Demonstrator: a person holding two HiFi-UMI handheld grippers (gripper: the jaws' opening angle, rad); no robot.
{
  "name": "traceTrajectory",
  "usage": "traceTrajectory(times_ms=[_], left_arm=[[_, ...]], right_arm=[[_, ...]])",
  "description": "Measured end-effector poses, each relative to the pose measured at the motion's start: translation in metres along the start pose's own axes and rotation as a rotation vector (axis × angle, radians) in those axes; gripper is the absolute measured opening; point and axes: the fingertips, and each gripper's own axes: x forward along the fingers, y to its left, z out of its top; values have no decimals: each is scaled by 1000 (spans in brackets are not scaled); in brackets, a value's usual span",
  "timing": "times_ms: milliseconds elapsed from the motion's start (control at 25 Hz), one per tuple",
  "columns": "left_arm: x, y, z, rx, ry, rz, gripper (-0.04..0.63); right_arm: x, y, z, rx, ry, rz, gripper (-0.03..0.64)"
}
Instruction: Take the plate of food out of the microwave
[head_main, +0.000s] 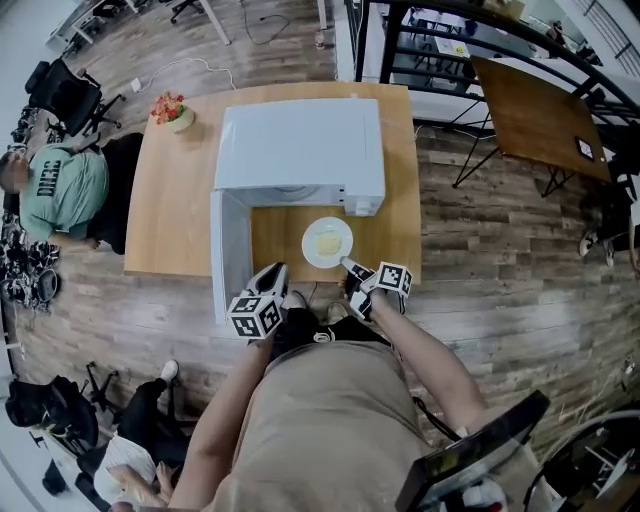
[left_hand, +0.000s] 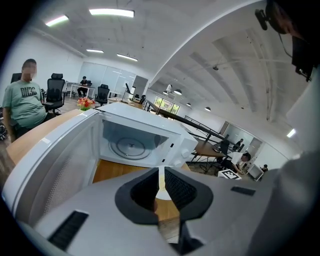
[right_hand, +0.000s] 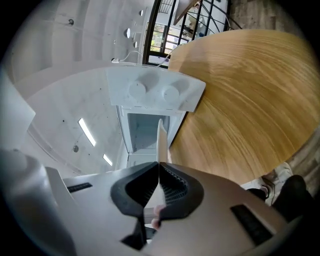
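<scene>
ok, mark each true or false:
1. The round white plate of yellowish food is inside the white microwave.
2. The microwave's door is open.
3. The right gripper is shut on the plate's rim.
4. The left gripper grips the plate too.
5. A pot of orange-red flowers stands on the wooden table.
1. The round white plate of yellowish food is inside the white microwave. False: it is out, over the wooden table in front of the opening.
2. The door is open. True.
3. The right gripper is shut on the plate's rim. True.
4. The left gripper grips the plate too. False: it holds nothing, beside the door.
5. A pot of orange-red flowers stands on the table. True.
</scene>
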Motion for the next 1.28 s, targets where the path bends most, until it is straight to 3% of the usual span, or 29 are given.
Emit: traceTrajectory(times_ms=[360, 760, 960, 1080, 1280], left_arm=[[-11, 23, -21, -25, 43, 43, 21], [-8, 16, -34, 21, 111, 16, 21], [-5, 18, -38, 36, 132, 10, 21], [-4, 20, -36, 46, 137, 6, 21], [-3, 25, -27, 55, 132, 5, 21]], right_arm=[[37, -29, -13, 13, 36, -49, 15], [55, -60, -11, 30, 25, -123, 14], [58, -78, -8, 107, 14, -158, 15], [59, -94, -12, 177, 31, -223, 15], [60, -111, -12, 158, 51, -355, 15]])
